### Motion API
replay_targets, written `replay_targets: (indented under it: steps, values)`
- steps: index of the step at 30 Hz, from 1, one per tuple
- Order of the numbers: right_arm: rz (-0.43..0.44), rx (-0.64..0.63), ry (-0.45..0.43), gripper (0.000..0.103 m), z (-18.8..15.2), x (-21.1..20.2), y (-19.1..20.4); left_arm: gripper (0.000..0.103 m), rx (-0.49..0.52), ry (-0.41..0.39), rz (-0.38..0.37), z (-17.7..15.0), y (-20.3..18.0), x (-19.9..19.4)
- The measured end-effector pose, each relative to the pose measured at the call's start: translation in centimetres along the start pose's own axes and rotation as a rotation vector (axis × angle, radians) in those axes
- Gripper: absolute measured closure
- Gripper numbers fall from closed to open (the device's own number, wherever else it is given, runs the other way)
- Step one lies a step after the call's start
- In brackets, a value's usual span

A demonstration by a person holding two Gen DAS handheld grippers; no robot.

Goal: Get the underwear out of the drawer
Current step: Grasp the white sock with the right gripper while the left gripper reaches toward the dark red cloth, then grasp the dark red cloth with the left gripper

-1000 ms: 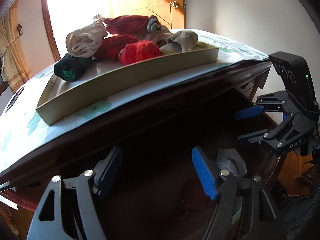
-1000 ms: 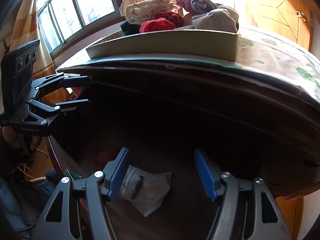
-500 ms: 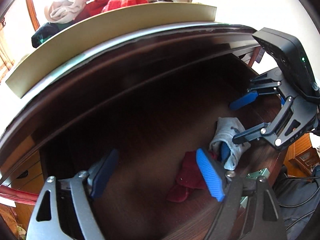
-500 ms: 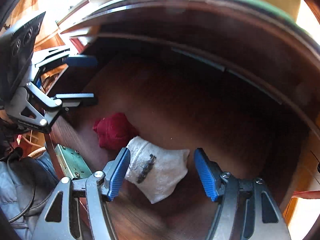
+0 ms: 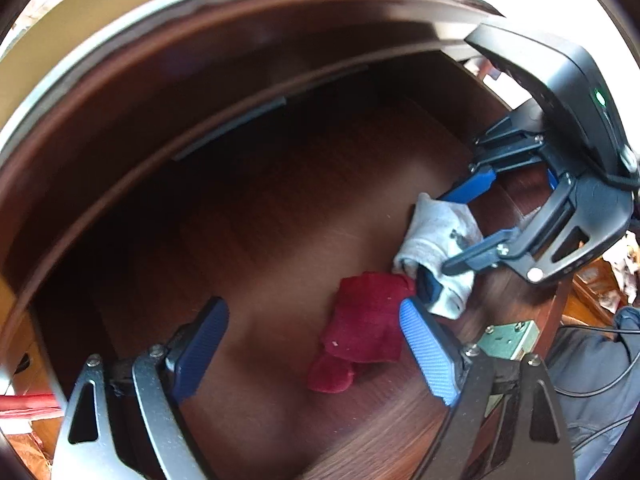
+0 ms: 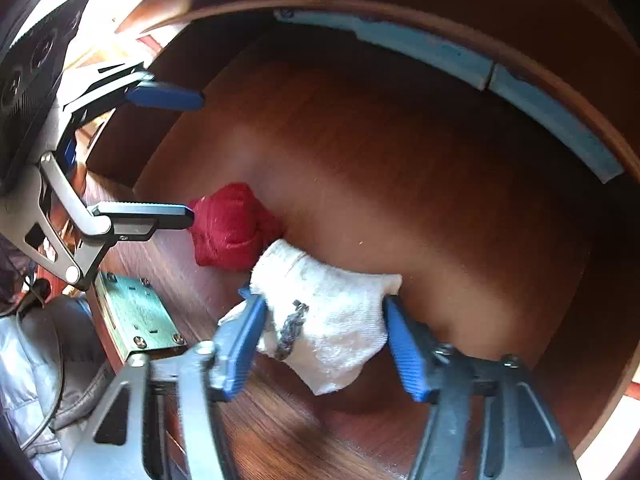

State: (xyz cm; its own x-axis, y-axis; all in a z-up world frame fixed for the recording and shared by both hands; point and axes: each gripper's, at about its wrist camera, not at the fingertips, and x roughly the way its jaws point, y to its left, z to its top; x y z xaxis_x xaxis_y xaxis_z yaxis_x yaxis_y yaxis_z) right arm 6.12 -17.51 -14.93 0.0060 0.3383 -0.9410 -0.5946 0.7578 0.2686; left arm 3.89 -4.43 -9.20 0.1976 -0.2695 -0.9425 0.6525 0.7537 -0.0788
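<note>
Inside the open wooden drawer (image 6: pixel 400 168): right hand-held gripper (image 6: pixel 324 344), jaws just narrowing, pressing both sides of white underwear (image 6: pixel 332 320) at near edge; left hand-held gripper (image 5: pixel 316 344) gaping, empty, beside red underwear (image 5: pixel 368 332).

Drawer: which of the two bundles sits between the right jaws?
The white bundle, with a grey mark, sits between the right gripper's closing jaws; the red bundle lies beside it, outside them.

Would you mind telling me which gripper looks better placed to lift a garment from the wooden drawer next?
Probably the right gripper: its jaws, just closing, flank the folded white garment. The left gripper hangs open, the crumpled red garment at one finger.
</note>
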Motion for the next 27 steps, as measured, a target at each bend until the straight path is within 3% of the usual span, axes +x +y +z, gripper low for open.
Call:
replay_targets:
  steps: [4, 8, 14, 22, 27]
  values:
    - [-0.025, -0.066, 0.009, 0.07, 0.3, 0.5, 1.3, 0.014, -0.013, 0.04, -0.057, 0.8, 0.2, 0.8]
    - [-0.03, -0.017, -0.073, 0.082, 0.0, -0.8, 0.5, 0.014, -0.01, 0.051, -0.073, 1.3, 0.2, 1.2]
    - [-0.05, 0.074, -0.187, 0.084, -0.2, -2.6, -0.9, 0.014, -0.009, 0.116, -0.12, 2.6, -0.1, 2.8]
    - [-0.022, 0.1, -0.208, 0.084, 0.2, -3.2, -2.2, 0.016, -0.047, 0.207, -0.165, 3.9, 0.4, 5.8]
    - [-0.014, 0.101, -0.209, 0.084, -1.5, -4.1, -3.4, 0.021, -0.059, 0.226, -0.174, 4.2, 1.0, 6.7]
